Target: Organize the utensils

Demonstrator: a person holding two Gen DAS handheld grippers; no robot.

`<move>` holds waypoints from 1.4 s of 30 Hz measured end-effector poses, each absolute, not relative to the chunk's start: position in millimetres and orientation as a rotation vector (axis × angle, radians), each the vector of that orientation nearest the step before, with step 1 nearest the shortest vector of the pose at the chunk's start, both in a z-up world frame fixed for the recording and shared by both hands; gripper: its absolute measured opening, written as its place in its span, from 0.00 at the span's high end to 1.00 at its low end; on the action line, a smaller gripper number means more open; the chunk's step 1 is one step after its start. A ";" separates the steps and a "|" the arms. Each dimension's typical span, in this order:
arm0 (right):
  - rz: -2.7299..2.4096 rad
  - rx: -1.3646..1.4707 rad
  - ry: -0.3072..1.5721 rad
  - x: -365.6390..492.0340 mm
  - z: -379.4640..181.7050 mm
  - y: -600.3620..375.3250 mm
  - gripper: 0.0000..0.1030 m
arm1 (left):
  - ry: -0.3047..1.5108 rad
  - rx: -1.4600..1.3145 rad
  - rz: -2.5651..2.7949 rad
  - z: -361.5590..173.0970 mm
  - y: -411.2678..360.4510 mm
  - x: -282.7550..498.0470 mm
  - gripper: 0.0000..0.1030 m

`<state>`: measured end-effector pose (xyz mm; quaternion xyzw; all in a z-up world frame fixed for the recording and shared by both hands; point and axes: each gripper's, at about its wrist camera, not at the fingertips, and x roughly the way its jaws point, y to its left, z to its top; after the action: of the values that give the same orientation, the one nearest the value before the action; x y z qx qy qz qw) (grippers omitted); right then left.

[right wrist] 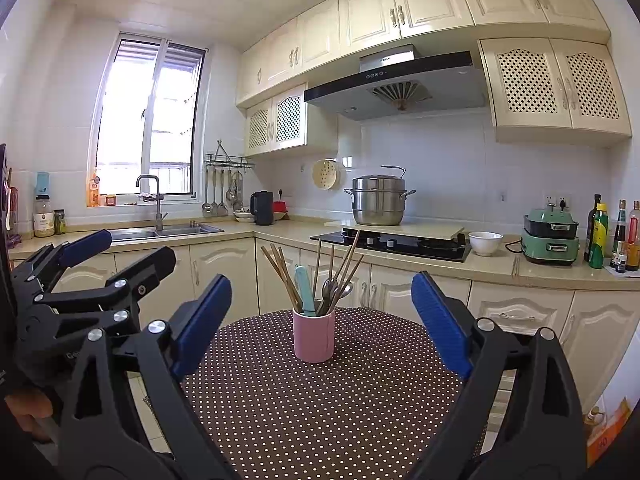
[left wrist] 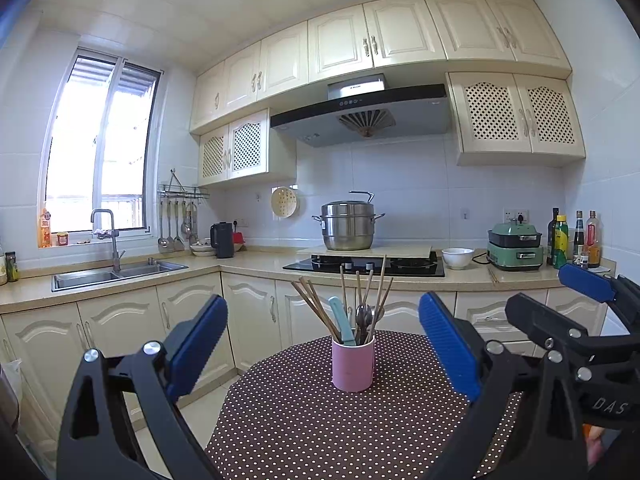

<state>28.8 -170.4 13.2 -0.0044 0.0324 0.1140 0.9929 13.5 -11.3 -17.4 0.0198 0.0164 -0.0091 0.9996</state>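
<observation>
A pink cup (left wrist: 353, 364) stands upright on a round table with a brown polka-dot cloth (left wrist: 304, 420). It holds several wooden chopsticks (left wrist: 314, 307), metal spoons (left wrist: 363, 318) and a light blue handled utensil (left wrist: 342, 322). My left gripper (left wrist: 324, 344) is open and empty, its jaws wide apart on either side of the cup, short of it. The cup also shows in the right wrist view (right wrist: 313, 334), where my right gripper (right wrist: 322, 320) is open and empty, also short of the cup. Each gripper shows beside the other, the right one in the left wrist view (left wrist: 560, 296) and the left one in the right wrist view (right wrist: 108, 256).
Behind the table runs an L-shaped kitchen counter (left wrist: 256, 264) with a sink (left wrist: 116, 272), a black kettle (left wrist: 222, 240), a hob with a steel pot (left wrist: 348, 226), a white bowl (left wrist: 457, 258), a green cooker (left wrist: 515, 250) and bottles (left wrist: 572, 240). Ladles hang on a wall rack (left wrist: 178, 220).
</observation>
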 end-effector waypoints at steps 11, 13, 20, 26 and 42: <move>0.231 -0.008 0.064 28.7 13.5 -170.5 0.13 | 0.030 0.043 -0.017 -17.2 -13.0 12.5 0.08; 0.231 -0.008 0.064 28.8 13.4 -171.2 0.13 | 0.030 0.045 -0.016 -16.9 -13.2 12.0 0.08; 0.230 -0.005 0.067 26.8 13.0 -171.5 0.13 | 0.029 0.051 -0.016 -17.2 -14.6 10.5 0.08; 0.229 -0.006 0.070 26.7 13.0 -172.2 0.13 | 0.030 0.051 -0.016 -18.0 -13.9 10.1 0.08; 0.229 -0.006 0.073 25.5 11.9 -170.9 0.13 | 0.035 0.056 -0.015 -20.2 -11.7 10.3 0.08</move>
<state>25.5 -170.9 11.9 -0.0030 0.0366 0.1141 0.9928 10.3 -11.7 -20.2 0.0281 0.0173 -0.0077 0.9994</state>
